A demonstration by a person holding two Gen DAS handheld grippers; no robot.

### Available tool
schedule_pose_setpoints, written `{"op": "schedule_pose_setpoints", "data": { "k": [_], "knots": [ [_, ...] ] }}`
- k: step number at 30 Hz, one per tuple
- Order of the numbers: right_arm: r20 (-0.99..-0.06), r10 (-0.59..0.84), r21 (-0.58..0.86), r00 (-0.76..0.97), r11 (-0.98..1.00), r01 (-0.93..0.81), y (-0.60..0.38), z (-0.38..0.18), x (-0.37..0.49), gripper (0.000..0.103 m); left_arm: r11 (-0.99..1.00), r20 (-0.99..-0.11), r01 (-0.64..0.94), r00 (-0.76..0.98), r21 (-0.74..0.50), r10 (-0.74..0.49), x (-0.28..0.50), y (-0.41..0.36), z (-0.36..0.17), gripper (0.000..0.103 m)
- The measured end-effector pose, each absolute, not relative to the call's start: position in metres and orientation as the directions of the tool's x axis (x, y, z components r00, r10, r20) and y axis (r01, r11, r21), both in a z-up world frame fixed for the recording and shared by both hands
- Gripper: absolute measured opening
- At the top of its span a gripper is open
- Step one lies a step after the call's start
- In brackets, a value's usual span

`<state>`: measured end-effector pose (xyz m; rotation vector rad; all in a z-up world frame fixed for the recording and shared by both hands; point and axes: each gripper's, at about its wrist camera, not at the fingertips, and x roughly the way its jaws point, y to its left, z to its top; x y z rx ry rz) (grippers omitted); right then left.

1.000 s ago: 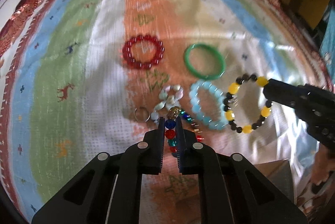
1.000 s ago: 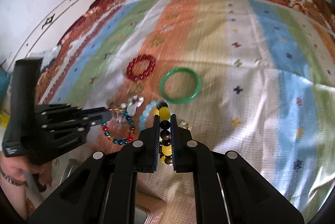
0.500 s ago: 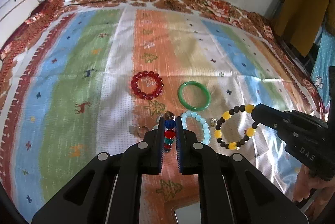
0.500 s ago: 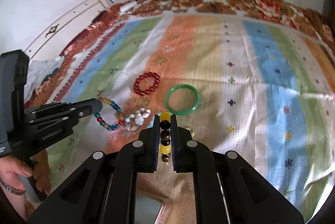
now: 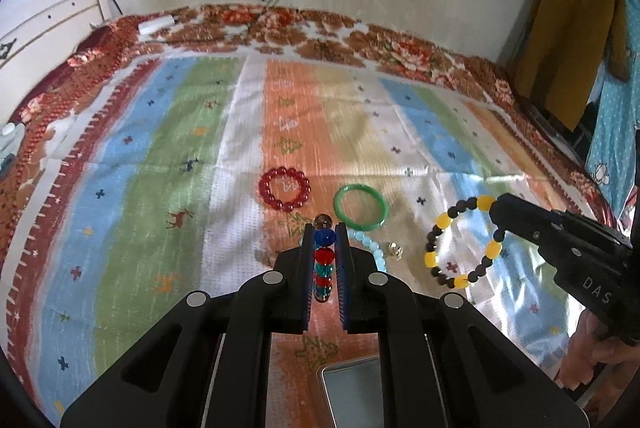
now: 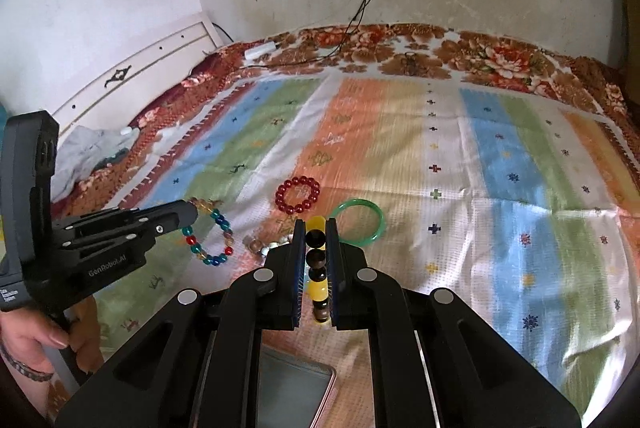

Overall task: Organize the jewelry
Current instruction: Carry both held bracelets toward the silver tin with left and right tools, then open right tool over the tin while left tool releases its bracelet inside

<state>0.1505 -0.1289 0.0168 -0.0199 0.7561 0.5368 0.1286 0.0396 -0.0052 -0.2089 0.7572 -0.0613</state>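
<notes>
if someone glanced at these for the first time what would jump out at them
Two bracelets lifted off the striped bedspread at once: the left tool is shut on a multicoloured glass bead bracelet, the right tool on a yellow and black bead bracelet. Behind them on the cloth lie a red bead bracelet and, to its right, a green bangle.

We read "DAS" in pale letters on the side of the right tool. On the side of the left tool we read "GenRobot.AI"; smaller print lower on its handle is probably a label, too blurred for us to read.
</notes>
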Motion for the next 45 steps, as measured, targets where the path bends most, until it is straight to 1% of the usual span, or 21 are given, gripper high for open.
{"op": "schedule_pose_setpoints", "data": {
  "k": [4,7,11,16,20,22,34,42,45],
  "knots": [
    [-0.653,0.463,0.165,0.599,0.86,-0.484,-0.13,0.016,0.141,0.01,0.984,-0.634,-0.009,0.766,-0.18,-0.109,0.116,0.033,0.003,0.009],
    [-0.638,0.47,0.16,0.609,0.855,-0.493,-0.131,0.019,0.132,0.01,0.979,-0.611,0.007,0.781,-0.202,-0.131,0.108,0.032,0.008,0.009],
    [-0.619,0.493,0.172,0.612,0.845,-0.506,-0.133,0.025,0.119,0.01,0.969,-0.608,0.016,0.775,-0.248,-0.169,0.1,0.034,0.007,0.009],
    [-0.598,0.523,0.182,0.608,0.827,-0.532,-0.135,0.033,0.102,0.01,0.971,-0.599,0.023,0.784,-0.239,-0.166,0.084,0.03,0.007,0.009],
    [-0.605,0.516,0.165,0.606,0.826,-0.539,-0.135,0.035,0.088,0.01,0.976,-0.602,0.035,0.783,-0.213,-0.159,0.072,0.025,0.005,0.009],
    [-0.601,0.529,0.182,0.599,0.821,-0.542,-0.137,0.034,0.081,0.01,0.981,-0.6,0.042,0.786,-0.19,-0.15,0.065,0.022,0.004,0.009],
    [-0.609,0.546,0.188,0.575,0.804,-0.564,-0.138,0.029,0.059,0.01,0.981,-0.578,0.097,0.796,-0.167,-0.177,0.037,0.007,0.003,0.009],
    [-0.623,0.555,0.192,0.551,0.792,-0.58,-0.139,0.023,0.049,0.01,0.978,-0.618,0.136,0.759,-0.162,-0.207,0.032,-0.006,-0.008,0.009],
    [-0.624,0.555,0.186,0.549,0.789,-0.586,-0.139,0.022,0.048,0.01,0.982,-0.619,0.132,0.762,-0.135,-0.188,0.03,-0.008,-0.008,0.01]
  ]
}}
